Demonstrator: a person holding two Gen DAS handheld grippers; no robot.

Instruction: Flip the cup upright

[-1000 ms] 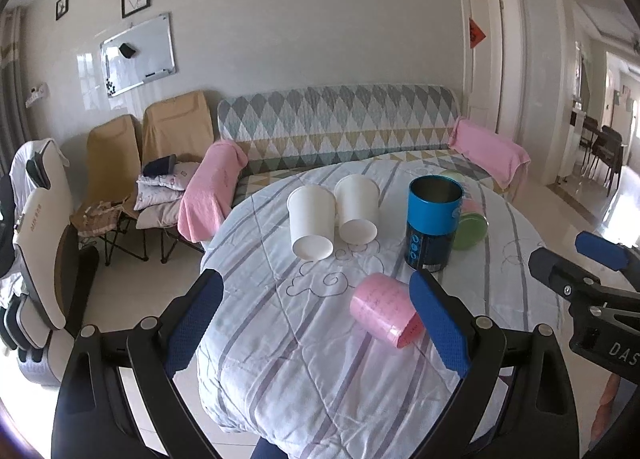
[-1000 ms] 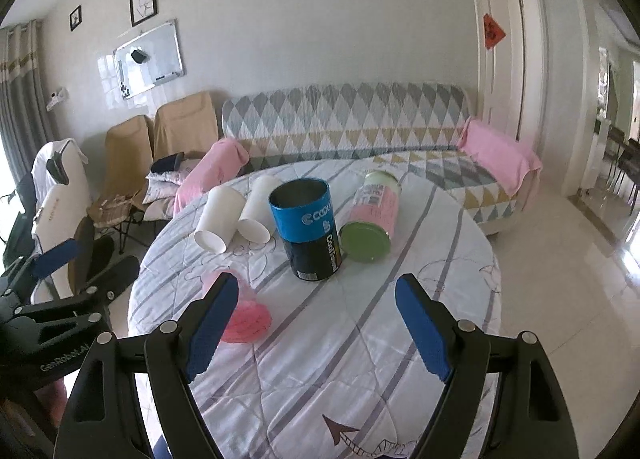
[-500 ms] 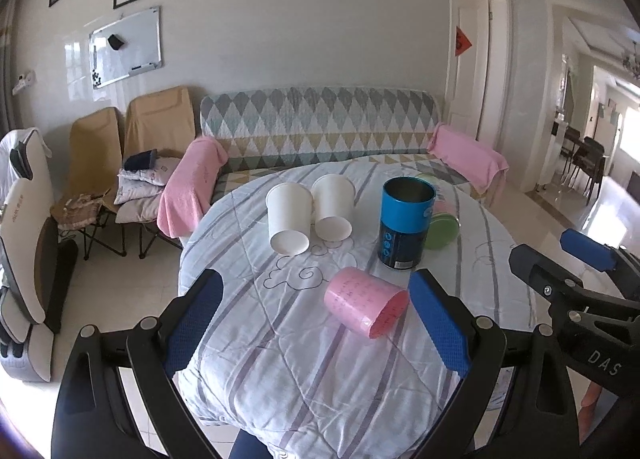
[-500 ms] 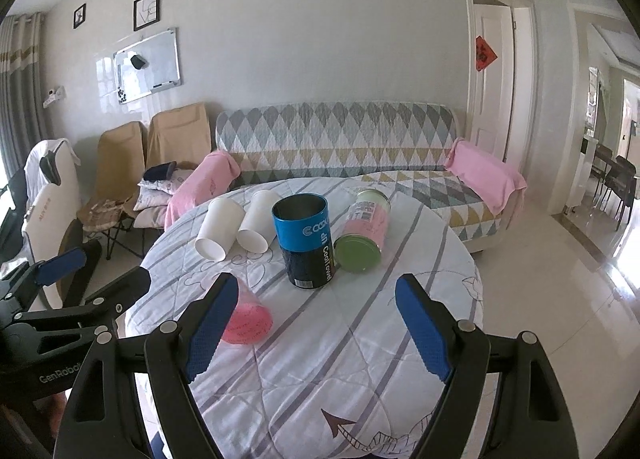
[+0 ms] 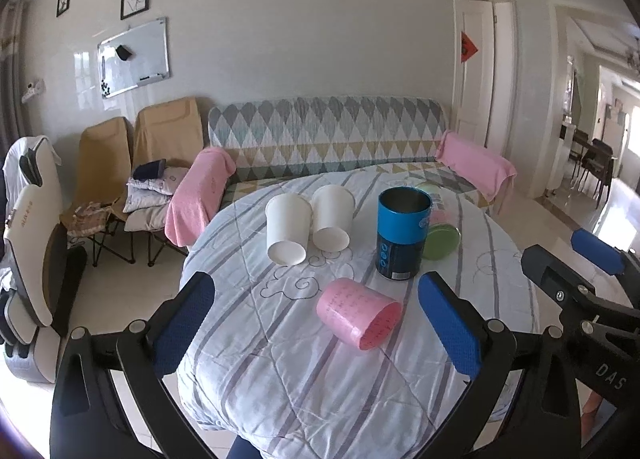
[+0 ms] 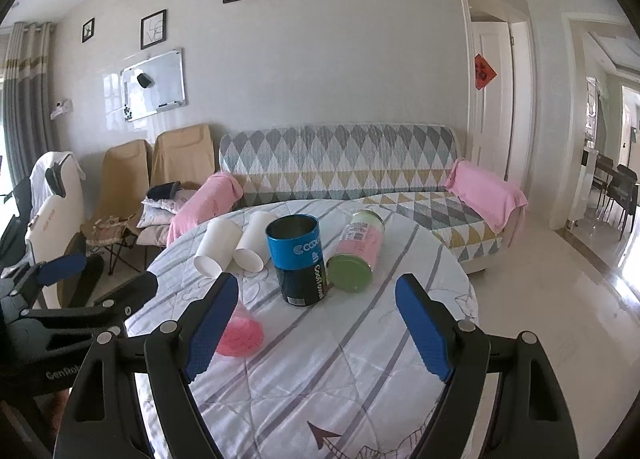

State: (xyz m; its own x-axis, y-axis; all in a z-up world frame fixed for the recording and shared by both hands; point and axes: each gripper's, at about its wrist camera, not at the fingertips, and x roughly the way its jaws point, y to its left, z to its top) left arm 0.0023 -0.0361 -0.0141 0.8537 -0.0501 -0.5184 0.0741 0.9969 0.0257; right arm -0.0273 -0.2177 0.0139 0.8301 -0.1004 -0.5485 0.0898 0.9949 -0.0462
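Grippers, left (image 5: pixel 316 323) and right (image 6: pixel 318 325), hover spread above pink cup (image 5: pixel 358 317).

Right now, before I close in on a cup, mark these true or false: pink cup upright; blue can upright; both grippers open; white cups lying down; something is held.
1. The pink cup stands upright. False: it lies on its side.
2. The blue can stands upright, mouth up. True.
3. Left gripper and right gripper are open. True.
4. The two white cups lie side by side. True.
5. A gripper holds the green-lidded jar. False: it lies untouched on the table.
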